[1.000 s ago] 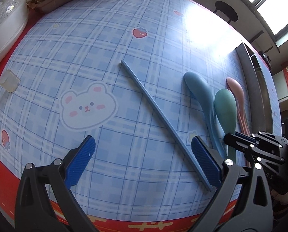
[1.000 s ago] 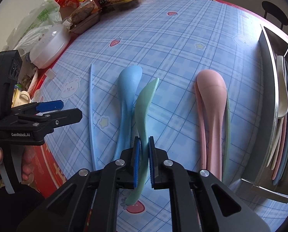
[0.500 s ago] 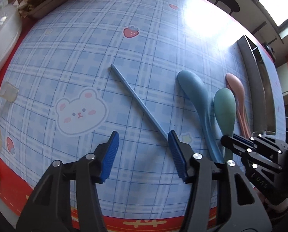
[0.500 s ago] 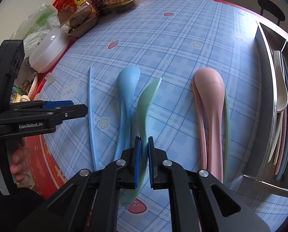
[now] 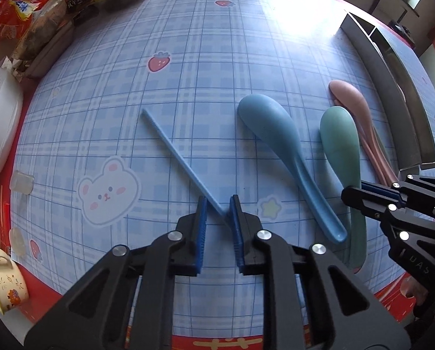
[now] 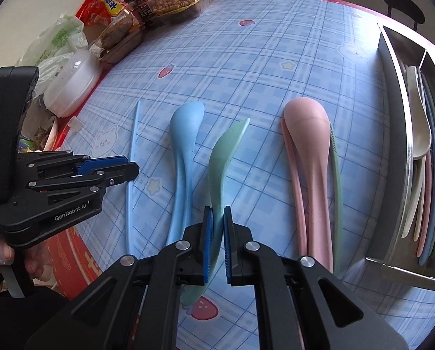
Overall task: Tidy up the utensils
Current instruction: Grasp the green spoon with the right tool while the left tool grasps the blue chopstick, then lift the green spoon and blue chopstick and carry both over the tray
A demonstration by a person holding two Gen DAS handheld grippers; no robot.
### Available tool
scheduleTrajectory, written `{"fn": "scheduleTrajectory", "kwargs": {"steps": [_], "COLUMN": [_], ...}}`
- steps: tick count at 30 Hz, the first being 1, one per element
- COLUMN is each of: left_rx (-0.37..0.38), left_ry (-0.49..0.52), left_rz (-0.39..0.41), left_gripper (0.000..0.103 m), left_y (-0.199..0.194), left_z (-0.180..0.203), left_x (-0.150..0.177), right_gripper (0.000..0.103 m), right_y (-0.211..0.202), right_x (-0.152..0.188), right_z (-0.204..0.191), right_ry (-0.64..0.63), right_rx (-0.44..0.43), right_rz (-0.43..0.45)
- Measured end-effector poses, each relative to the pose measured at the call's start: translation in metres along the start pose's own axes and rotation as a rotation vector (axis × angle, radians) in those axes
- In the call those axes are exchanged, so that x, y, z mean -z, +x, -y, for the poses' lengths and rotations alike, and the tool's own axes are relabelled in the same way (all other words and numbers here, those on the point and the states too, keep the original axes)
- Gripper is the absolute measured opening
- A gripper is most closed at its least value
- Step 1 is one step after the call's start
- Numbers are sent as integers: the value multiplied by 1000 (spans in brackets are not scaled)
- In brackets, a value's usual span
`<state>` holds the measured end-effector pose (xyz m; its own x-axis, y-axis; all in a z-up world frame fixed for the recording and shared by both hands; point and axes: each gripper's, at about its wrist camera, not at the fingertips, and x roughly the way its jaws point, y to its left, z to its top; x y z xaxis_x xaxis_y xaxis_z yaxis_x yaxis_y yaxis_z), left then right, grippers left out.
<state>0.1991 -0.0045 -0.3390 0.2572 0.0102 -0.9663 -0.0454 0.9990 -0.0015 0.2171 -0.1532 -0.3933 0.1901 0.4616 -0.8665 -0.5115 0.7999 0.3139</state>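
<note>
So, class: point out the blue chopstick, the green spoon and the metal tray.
blue chopstick (image 5: pixel 176 151), left wrist view, mid-shaft.
green spoon (image 6: pixel 226 151), right wrist view, tilted bowl.
metal tray (image 6: pixel 394 122), right wrist view, near side wall.

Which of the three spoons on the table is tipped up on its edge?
The green spoon, clamped in the right gripper. The blue spoon and pink spoon lie flat.

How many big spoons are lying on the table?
3: the blue spoon at left, the green spoon in the right tongs, the pink spoon nearest the tray, where more may hide.
</note>
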Motion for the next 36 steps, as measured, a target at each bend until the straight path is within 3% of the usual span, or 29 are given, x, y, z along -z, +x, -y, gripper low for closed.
{"fn": "scheduleTrajectory", "kwargs": {"steps": [6, 20, 26, 30, 36], "left_rx": [34, -19, 28, 141, 242], "left_ry": [28, 83, 50, -54, -180], "left_rz": [25, 49, 52, 32, 30], "left_gripper": [8, 12, 10, 10, 10], "left_y": [-2, -1, -10, -10, -18], "left_z": [-24, -12, -23, -46, -85], "left_x": [4, 35, 46, 46, 51], "right_gripper": [8, 8, 8, 7, 7], "right_y": [-1, -1, -2, -3, -15], "right_x": [1, 3, 6, 7, 9], "right_z": [0, -2, 0, -1, 3], "right_ry": [2, -1, 3, 4, 40], "right_rx": [10, 29, 16, 16, -19], "right_rz": [0, 1, 6, 0, 29]}}
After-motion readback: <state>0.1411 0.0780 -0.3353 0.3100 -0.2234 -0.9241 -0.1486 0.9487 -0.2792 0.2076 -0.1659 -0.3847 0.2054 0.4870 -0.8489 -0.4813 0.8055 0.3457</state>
